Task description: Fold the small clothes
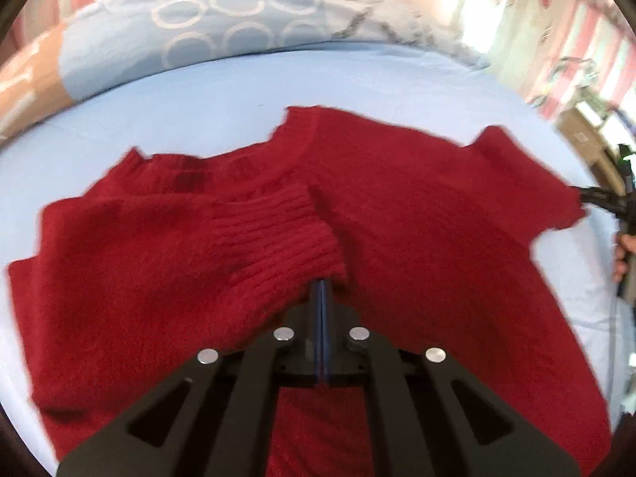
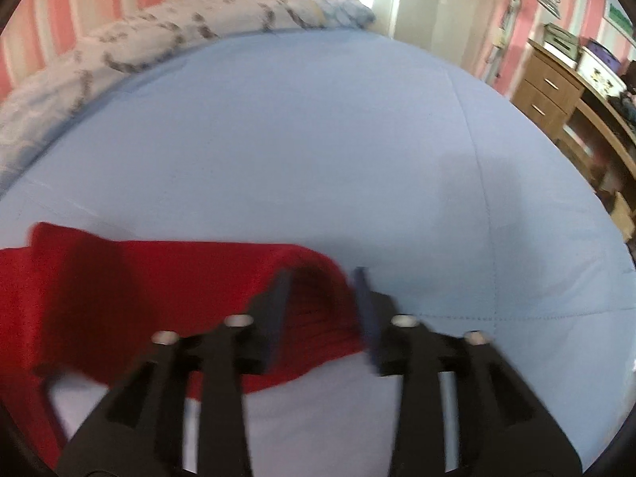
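Observation:
A red knitted sweater [image 1: 417,206] lies spread on the light blue bed sheet [image 1: 357,79]. My left gripper [image 1: 322,284] is shut on the ribbed cuff [image 1: 286,230] of its left sleeve, which is folded over the body. In the right wrist view my right gripper [image 2: 322,274] is open, its jaws on either side of the right sleeve's cuff [image 2: 314,318]. The right gripper also shows at the right edge of the left wrist view [image 1: 608,198], at the sleeve end.
A patterned blue and white duvet [image 1: 222,28] lies along the far edge of the bed. A wooden chest of drawers and desk [image 2: 556,91] stand to the right of the bed. A pink striped wall is behind.

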`<action>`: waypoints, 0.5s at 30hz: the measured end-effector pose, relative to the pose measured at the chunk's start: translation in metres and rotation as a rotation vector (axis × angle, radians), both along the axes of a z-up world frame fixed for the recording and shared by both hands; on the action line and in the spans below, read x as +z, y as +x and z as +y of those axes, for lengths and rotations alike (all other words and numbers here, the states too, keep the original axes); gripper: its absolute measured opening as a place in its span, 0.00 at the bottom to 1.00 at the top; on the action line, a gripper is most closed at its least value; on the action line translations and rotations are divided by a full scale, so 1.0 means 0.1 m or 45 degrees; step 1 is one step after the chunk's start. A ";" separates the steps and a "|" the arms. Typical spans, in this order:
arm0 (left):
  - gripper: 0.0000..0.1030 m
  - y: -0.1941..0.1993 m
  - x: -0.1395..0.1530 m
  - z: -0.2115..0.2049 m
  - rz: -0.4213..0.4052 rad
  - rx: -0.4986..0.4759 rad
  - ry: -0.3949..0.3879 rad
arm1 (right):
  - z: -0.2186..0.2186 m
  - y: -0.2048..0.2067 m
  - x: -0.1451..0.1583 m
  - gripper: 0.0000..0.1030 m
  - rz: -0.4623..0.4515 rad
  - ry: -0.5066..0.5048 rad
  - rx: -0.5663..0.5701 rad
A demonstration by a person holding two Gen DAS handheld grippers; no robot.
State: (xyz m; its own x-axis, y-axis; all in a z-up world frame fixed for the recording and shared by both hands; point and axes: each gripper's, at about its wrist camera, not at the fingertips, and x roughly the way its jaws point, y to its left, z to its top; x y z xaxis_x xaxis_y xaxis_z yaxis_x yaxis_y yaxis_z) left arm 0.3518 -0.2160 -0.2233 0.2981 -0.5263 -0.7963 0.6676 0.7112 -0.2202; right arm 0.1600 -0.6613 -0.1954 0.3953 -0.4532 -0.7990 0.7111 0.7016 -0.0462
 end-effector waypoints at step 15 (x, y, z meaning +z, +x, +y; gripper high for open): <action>0.00 0.10 0.18 -0.61 0.193 -0.011 -0.203 | 0.27 -0.25 0.16 0.56 -0.107 0.004 0.074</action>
